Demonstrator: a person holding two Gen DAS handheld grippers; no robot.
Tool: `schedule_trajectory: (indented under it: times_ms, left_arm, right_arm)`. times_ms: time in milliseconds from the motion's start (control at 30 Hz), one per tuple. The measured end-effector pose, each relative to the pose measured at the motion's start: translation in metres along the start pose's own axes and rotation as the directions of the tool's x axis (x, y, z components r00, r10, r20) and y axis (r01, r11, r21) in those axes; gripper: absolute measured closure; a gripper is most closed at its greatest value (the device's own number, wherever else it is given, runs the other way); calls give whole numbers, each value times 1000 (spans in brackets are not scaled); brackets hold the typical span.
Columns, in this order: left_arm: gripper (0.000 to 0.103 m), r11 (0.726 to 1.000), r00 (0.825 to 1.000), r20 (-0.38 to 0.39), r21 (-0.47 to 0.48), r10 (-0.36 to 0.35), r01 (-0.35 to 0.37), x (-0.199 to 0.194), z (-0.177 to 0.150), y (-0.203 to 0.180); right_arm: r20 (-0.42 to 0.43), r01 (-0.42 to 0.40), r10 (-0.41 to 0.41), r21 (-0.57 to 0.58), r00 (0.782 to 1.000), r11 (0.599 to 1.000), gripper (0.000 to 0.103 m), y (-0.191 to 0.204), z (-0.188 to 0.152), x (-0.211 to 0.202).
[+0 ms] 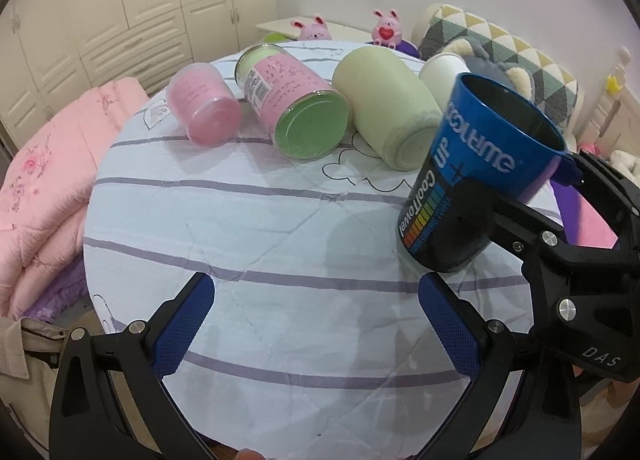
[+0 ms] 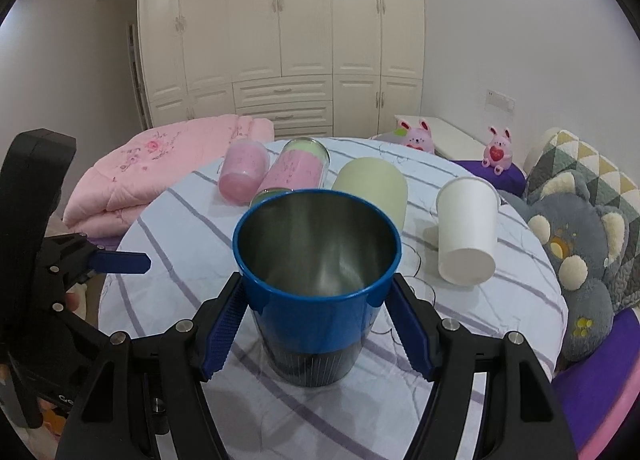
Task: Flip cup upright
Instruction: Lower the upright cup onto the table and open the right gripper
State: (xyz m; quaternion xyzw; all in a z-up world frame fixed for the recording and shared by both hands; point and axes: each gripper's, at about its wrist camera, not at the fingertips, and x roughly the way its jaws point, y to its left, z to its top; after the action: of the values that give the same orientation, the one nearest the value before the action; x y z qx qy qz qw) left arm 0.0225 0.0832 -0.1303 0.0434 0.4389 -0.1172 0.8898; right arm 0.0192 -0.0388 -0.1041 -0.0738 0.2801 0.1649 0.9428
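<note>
- The right claw is clamped on a blue cup with a metal inside, its blue fingers pressed against both sides just below the rim.
- The blue cup's mouth faces up and it leans a little; its dark base is at the striped cloth of the round table, though contact cannot be told.
- The left claw has its fingers spread wide apart over the cloth, gripping nothing.
- Behind the cup, four others lie on their sides in a row: a pink cup, a pink-and-green jar, a pale green cup and a white paper cup.
</note>
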Motion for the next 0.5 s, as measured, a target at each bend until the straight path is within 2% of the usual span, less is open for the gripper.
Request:
schedule_trajectory:
  times_ms: [67,167,500]
  left_arm:
    - [0,1000,1000,5,4,-3,3,-2,-1,-2]
    - [0,1000,1000,19,7,-9,9,-8,-1,-2]
    - [0,1000,996,84,15,-14,13,-27,2,-8]
  right_arm:
    - [-8,5,-5,-4,1000,1000,31,1,0,-2]
    - [-4,20,-20,-7,1000,1000,23,1,1,-8]
    - [-12,38,-38,-1,999,999,23,1,7,-34]
